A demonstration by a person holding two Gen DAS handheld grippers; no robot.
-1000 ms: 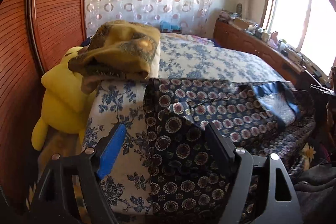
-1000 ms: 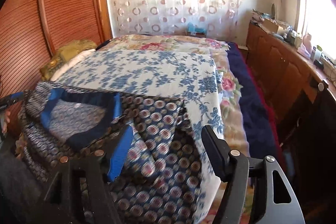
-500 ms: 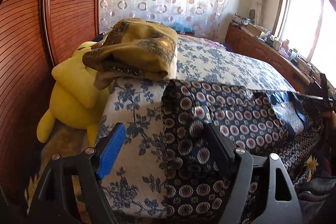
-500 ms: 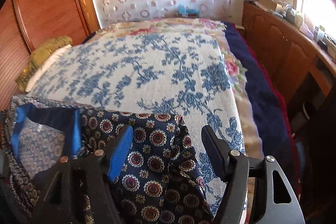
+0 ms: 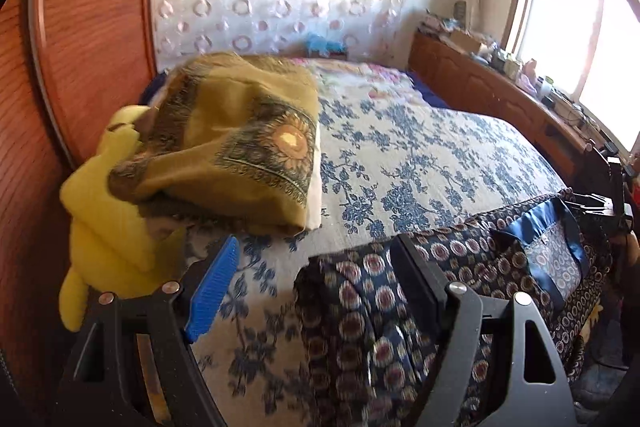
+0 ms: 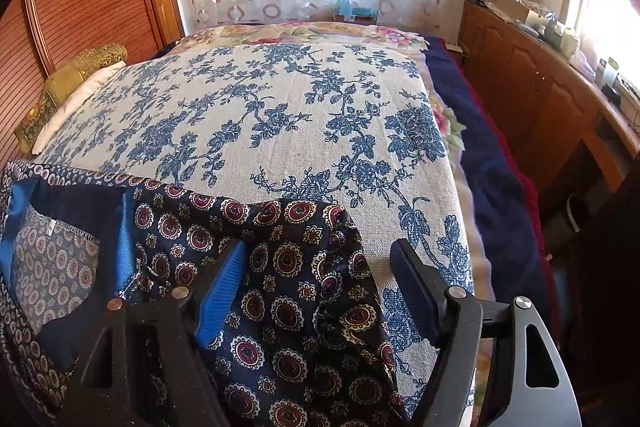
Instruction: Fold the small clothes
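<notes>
The patterned garment (image 6: 280, 267) lies spread along the near edge of the bed (image 6: 280, 115), but its lower part runs out of sight under both tools, and the left view is smeared, so its folds there are hard to read. The left gripper (image 5: 316, 283) tilts down over the garment's end with fingers spread, pinching nothing. The right gripper (image 6: 316, 287) tilts down likewise; its jaws have just been opening, cloth below them but unpinched.

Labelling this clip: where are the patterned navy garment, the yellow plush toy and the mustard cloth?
patterned navy garment (image 6: 280, 267), right wrist view, its medallion-print front.
yellow plush toy (image 5: 108, 219), left wrist view, its body.
mustard cloth (image 5: 240, 131), left wrist view, its top fold.
</notes>
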